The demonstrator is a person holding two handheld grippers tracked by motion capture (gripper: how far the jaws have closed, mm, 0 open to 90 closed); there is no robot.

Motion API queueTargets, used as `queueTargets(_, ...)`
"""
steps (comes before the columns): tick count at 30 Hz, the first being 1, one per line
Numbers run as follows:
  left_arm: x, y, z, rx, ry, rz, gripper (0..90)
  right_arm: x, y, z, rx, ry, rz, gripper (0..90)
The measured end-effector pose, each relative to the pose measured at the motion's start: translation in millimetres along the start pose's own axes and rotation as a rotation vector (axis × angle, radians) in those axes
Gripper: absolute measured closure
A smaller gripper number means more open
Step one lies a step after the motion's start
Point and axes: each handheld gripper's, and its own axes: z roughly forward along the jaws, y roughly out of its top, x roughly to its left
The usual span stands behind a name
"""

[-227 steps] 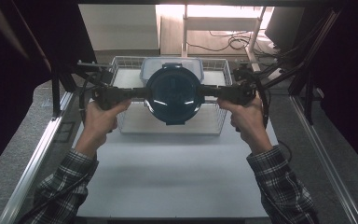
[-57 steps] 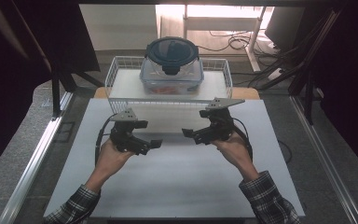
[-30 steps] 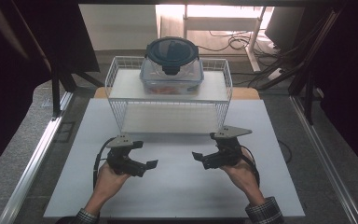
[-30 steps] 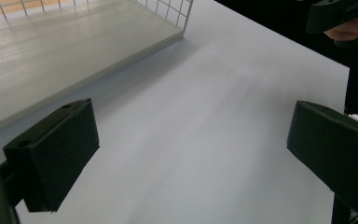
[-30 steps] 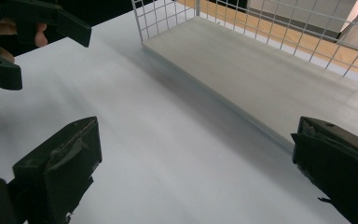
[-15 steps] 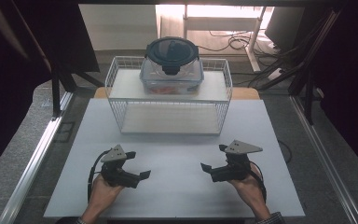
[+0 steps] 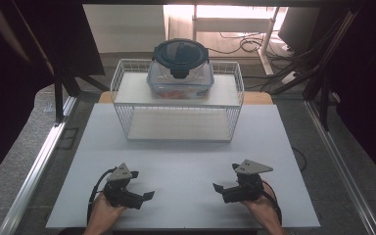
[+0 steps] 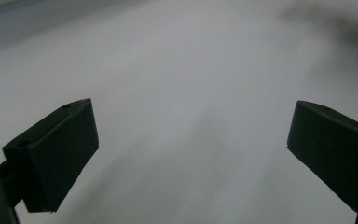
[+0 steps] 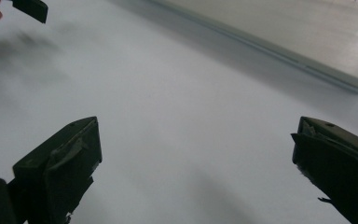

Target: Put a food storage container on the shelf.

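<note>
Resting low on the white table (image 7: 186, 161), left gripper (image 7: 144, 195) and right gripper (image 7: 219, 188) point inward, jaws spread, empty.

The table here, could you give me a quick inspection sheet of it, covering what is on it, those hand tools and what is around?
Surface: white table, bare at the near half.
Job's things: clear box with a dark lid stands on top of the wire rack at the far side; something orange inside, too blurred to name.
Clutter: nothing seen.
Tongs: left tongs and right tongs both open and holding nothing, low over the near edge, pointing toward each other.
Cables: a black cable loops from the left tongs; more cables lie on the floor beyond the table.
Surroundings: dark curtains at both sides, metal rails along the table.
</note>
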Motion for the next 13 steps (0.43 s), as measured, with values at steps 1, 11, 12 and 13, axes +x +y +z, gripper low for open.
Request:
queueTargets(1,-0.9,-1.0,1.3,0.011,-0.001,0.002,1.4,1.2,-1.7,1.3,0.012,-0.001,-0.005,0.9)
queueTargets(11,-5.4,-3.6,10.9,0.079,0.018,0.043,0.3,8.1,-13.2,15.5,0.117,-0.021,-0.063,0.2)
queueTargets(12,-5.0,-3.5,10.9,0.077,0.019,0.04,0.3,8.1,-13.5,16.0,0.122,-0.021,-0.064,0.2)
queueTargets(13,-4.5,-3.2,10.7,0.074,0.019,0.039,0.3,8.2,-13.7,16.4,0.126,-0.024,-0.067,0.2)
